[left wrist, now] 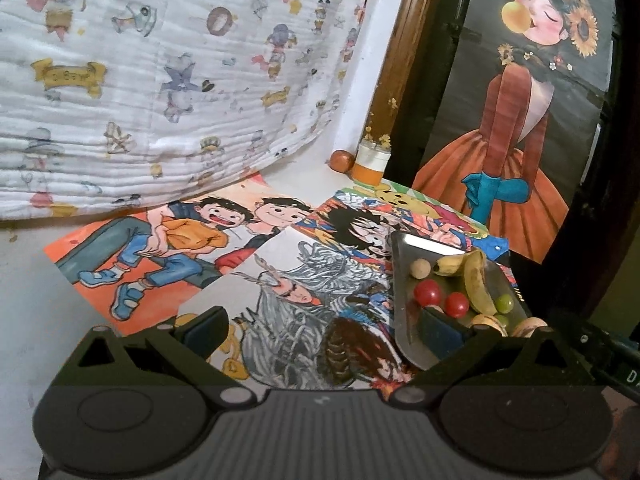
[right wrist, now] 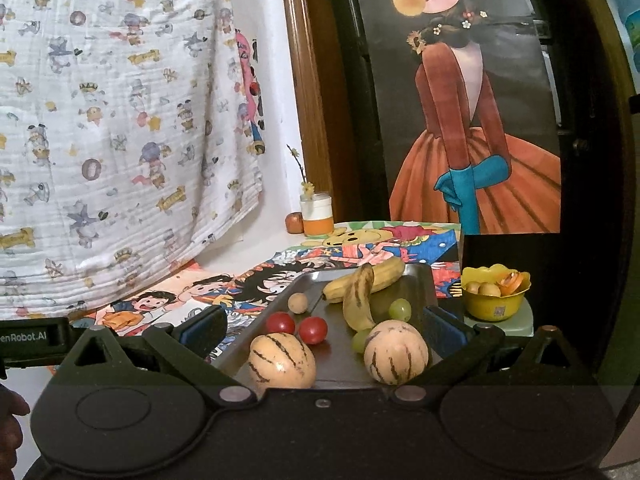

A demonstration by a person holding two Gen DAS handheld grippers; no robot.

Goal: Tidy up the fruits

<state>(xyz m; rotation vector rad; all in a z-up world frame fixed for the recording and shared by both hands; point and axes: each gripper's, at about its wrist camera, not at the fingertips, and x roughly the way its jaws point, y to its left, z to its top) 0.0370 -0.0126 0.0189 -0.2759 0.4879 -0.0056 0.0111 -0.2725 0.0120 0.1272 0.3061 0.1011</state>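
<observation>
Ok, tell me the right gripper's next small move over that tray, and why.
Probably ease the right gripper forward and down onto the nearer striped melon. Its jaws stand open and hold nothing, and that melon lies on the metal tray nearest its left finger. The yellow bowl to the right already holds small fruit, so it seems the likely destination. The left gripper is open too.

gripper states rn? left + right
Left gripper: open, holding nothing.
Right gripper: open, empty, over the tray.
</observation>
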